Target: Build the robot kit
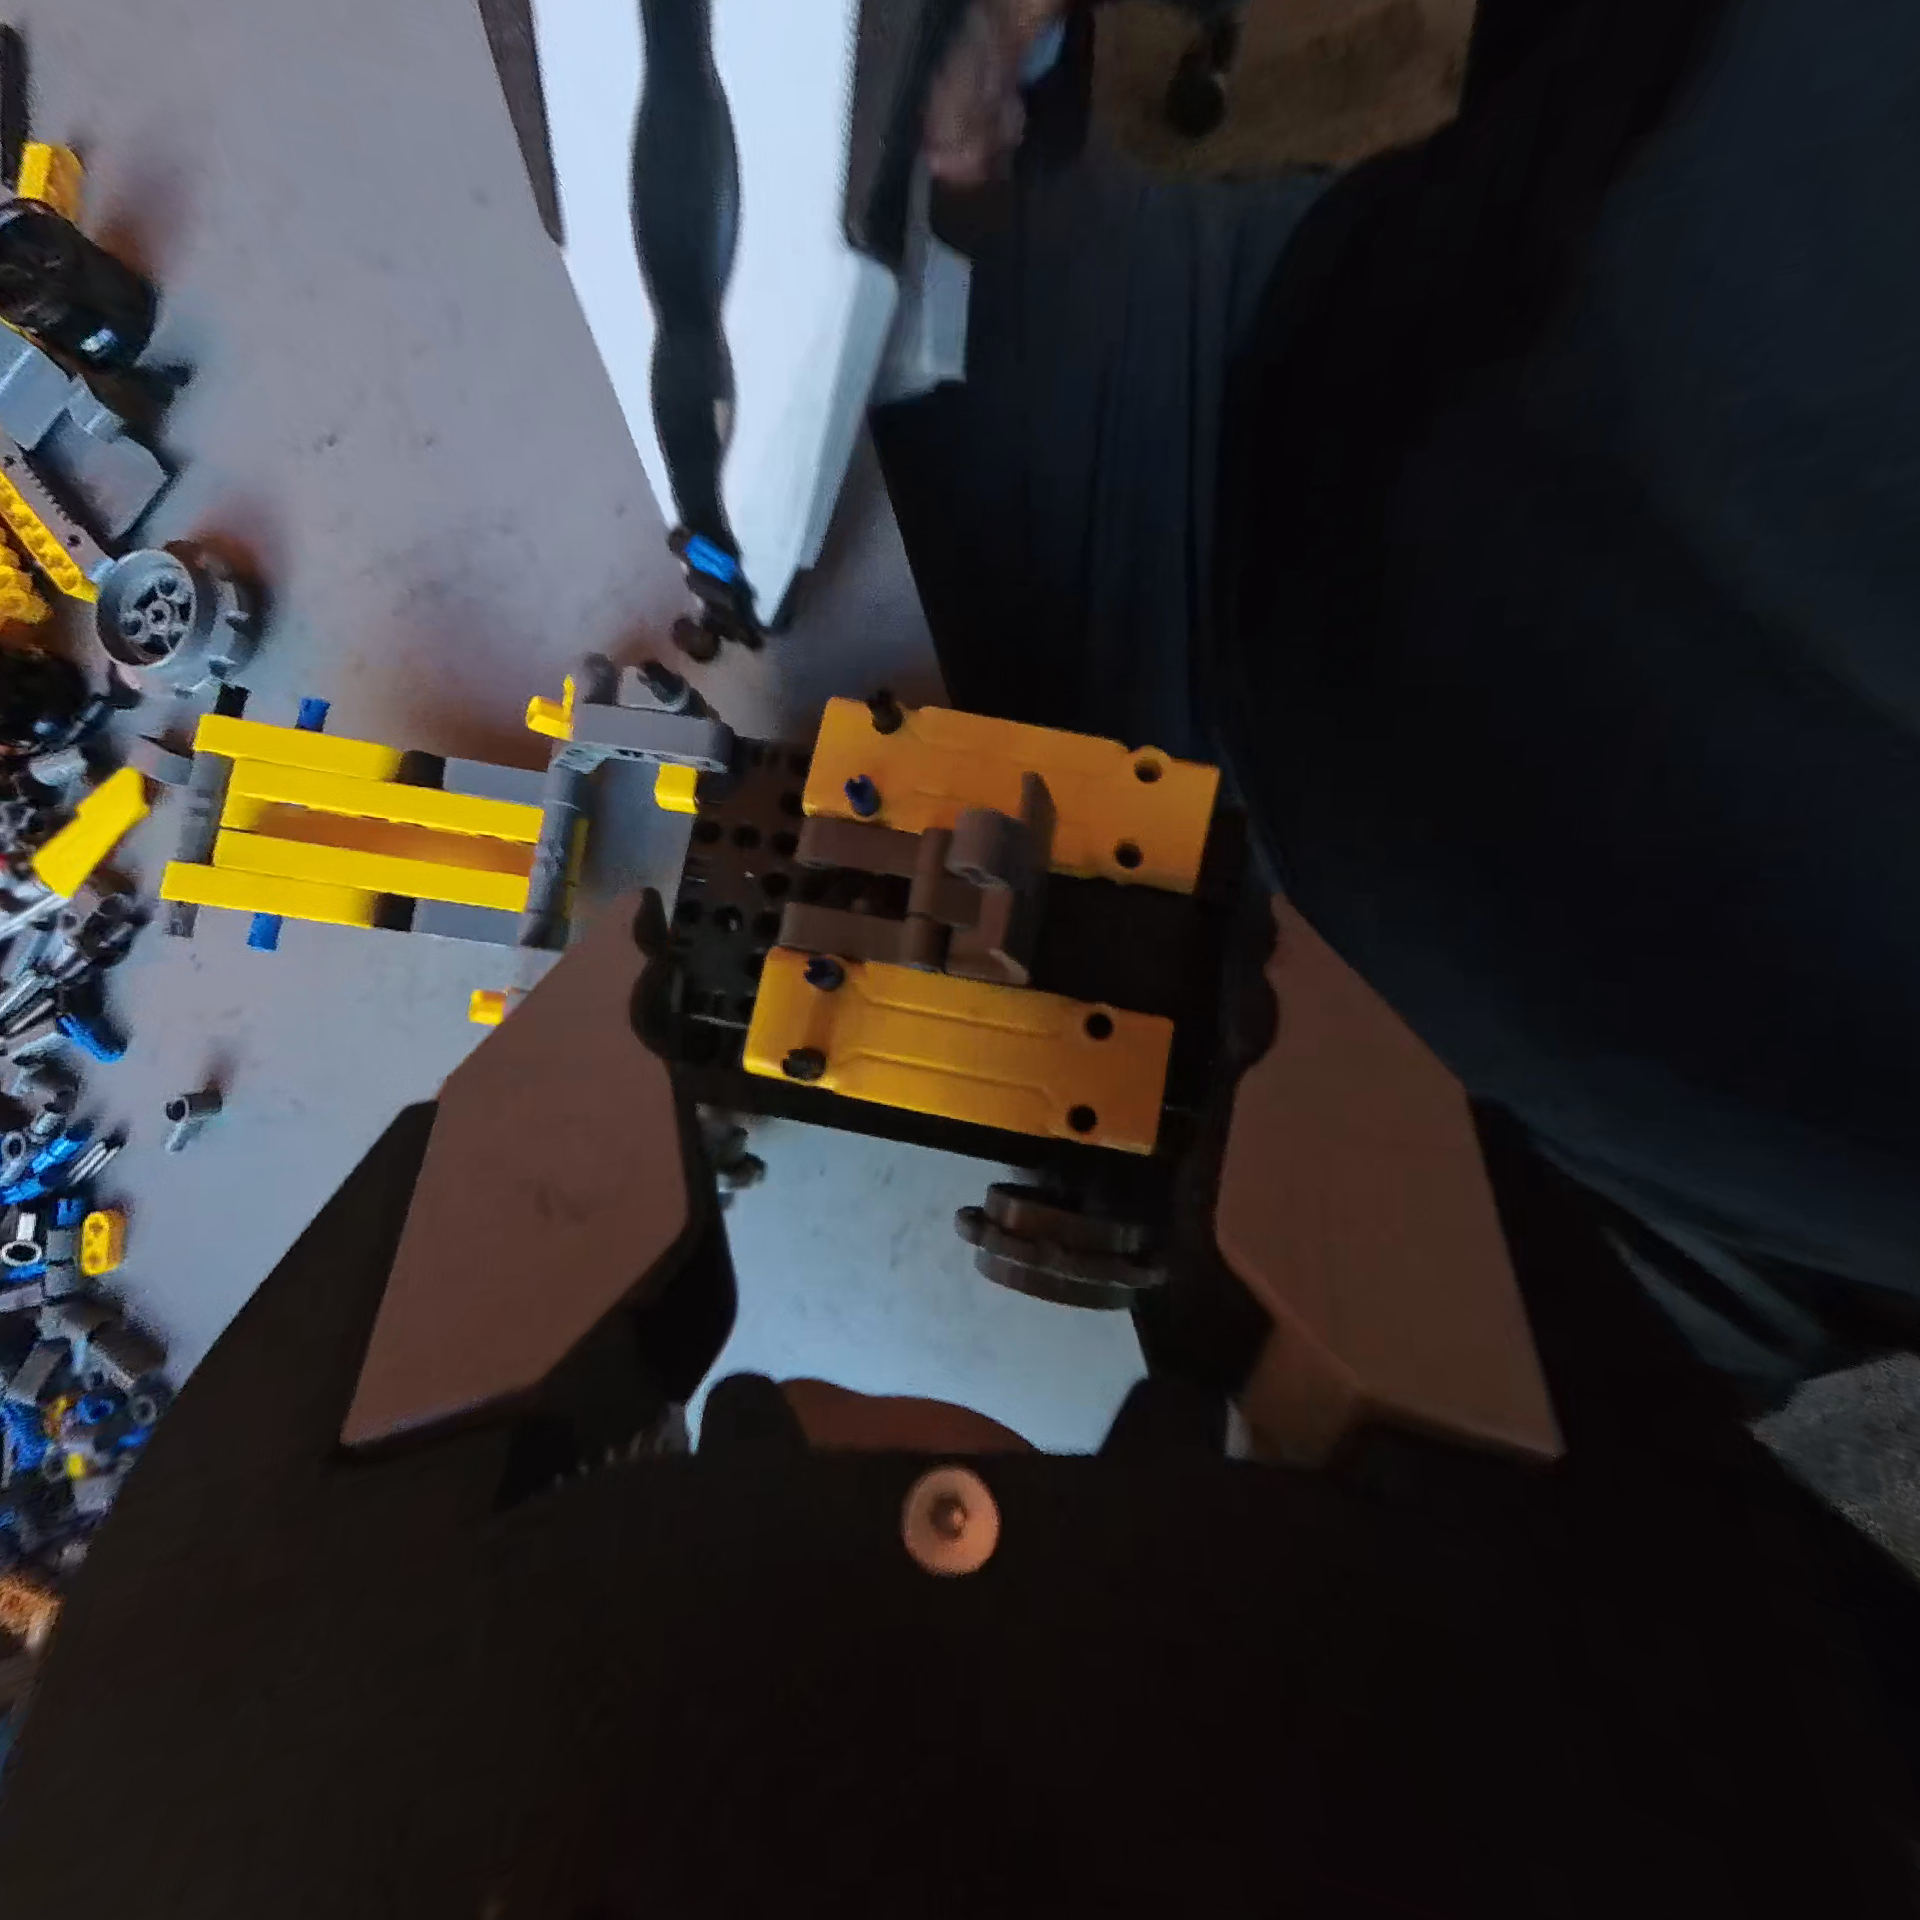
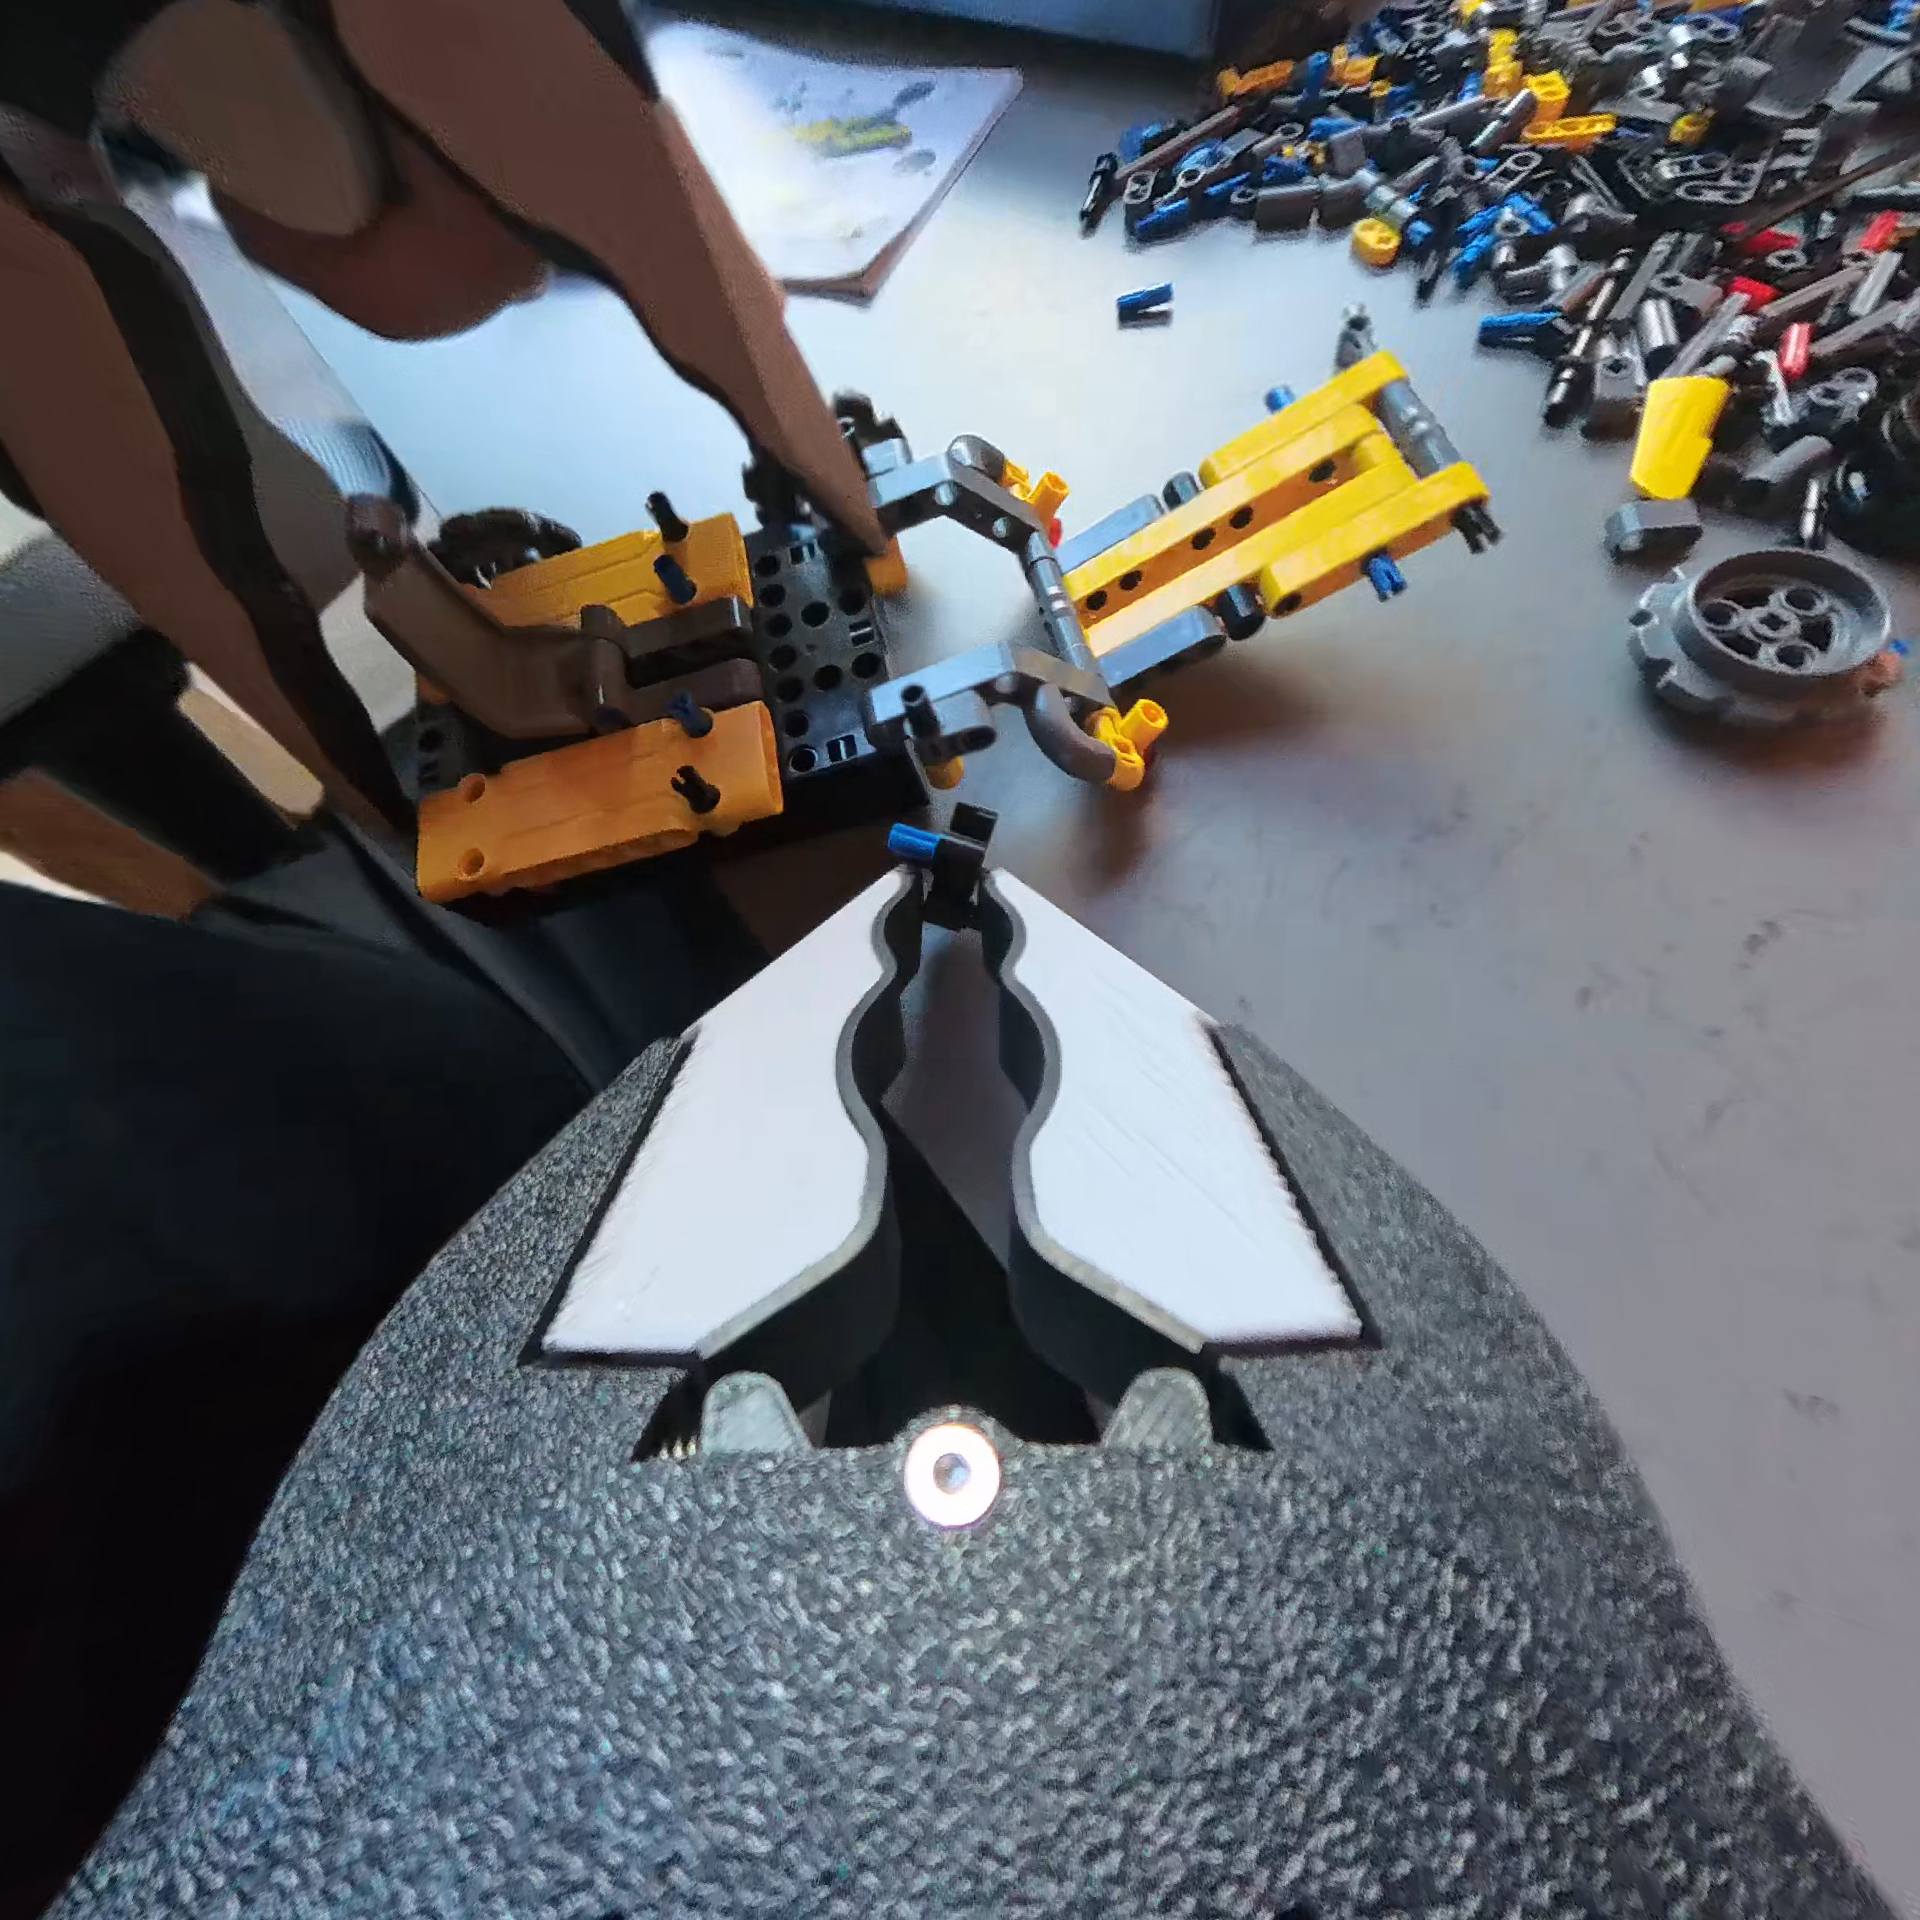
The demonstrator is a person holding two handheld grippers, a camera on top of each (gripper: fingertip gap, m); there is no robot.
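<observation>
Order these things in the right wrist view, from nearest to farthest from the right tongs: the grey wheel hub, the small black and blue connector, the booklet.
1. Small black and blue connector: pinched at the tips of the right tongs.
2. Grey wheel hub: on the table, to the right.
3. Booklet: at the top, left of centre.

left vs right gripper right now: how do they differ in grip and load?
The left gripper spreads wide around the yellow-and-black brick model, clamping its black sides; the right gripper is nearly closed, pinching a small black connector with a blue pin at its tips. Left fingers look brown; right fingers are white. Both are shut on a load.
</observation>
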